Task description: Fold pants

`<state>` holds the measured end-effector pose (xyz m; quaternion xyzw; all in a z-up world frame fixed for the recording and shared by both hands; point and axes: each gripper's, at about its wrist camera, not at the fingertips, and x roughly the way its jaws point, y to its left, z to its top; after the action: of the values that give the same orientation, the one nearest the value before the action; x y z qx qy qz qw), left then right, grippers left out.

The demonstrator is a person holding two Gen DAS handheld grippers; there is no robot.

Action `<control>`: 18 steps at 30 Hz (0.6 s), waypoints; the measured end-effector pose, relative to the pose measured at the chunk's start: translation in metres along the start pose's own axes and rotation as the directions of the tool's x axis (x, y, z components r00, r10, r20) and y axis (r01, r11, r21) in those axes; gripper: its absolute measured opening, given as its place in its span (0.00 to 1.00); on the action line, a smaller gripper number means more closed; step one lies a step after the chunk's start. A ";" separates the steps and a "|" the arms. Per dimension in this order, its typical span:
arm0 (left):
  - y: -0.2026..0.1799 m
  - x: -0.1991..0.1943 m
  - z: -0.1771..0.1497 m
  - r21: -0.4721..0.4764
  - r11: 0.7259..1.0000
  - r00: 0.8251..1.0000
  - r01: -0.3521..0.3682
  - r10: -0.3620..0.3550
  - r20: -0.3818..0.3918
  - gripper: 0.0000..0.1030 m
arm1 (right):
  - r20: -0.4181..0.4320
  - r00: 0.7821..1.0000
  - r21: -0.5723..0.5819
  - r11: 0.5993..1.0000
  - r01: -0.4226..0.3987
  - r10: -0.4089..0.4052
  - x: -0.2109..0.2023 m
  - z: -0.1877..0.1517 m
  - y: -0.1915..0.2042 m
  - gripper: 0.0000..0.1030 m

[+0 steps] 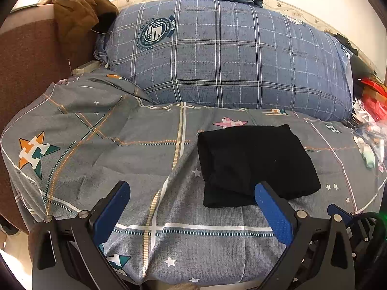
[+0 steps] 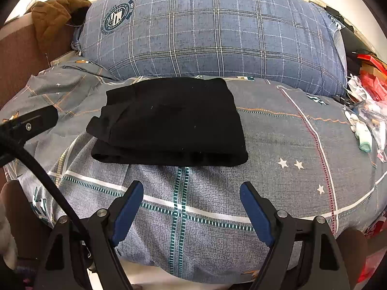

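The black pants (image 2: 169, 123) lie folded into a compact, layered rectangle on the grey patterned bedsheet (image 2: 278, 145), in front of the blue plaid pillow (image 2: 212, 29). The right gripper (image 2: 191, 191) is held level and low over the sheet at the near edge of the bed, aimed at the folded pants, with its blue-padded jaws spread wide and nothing between them. The left gripper (image 1: 191, 191) is posed likewise, jaws apart and empty, offset left of the pants (image 1: 254, 164) so that its right fingertip (image 1: 263, 193) overlaps their near edge in view.
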<state>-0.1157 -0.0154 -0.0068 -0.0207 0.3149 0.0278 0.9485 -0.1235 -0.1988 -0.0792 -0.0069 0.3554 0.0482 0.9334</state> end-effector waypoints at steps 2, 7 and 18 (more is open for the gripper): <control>0.000 0.001 0.000 -0.001 1.000 1.000 0.004 -0.004 -0.008 1.00 | -0.004 1.000 -0.004 1.000 -0.001 0.001 0.001 -0.001 0.002 0.84; 0.002 0.007 -0.001 -0.009 1.000 0.999 0.009 -0.009 -0.031 1.00 | -0.009 1.000 -0.003 1.000 -0.002 0.002 0.003 -0.002 0.002 0.84; 0.002 0.022 -0.008 -0.022 0.999 0.995 0.023 -0.025 -0.095 1.00 | -0.025 1.000 0.001 1.000 0.000 0.000 0.009 -0.003 0.002 0.84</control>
<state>-0.1031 -0.0127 -0.0264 -0.0357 0.3593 0.0184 0.9324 -0.1195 -0.1964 -0.0876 -0.0071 0.3672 0.0479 0.9289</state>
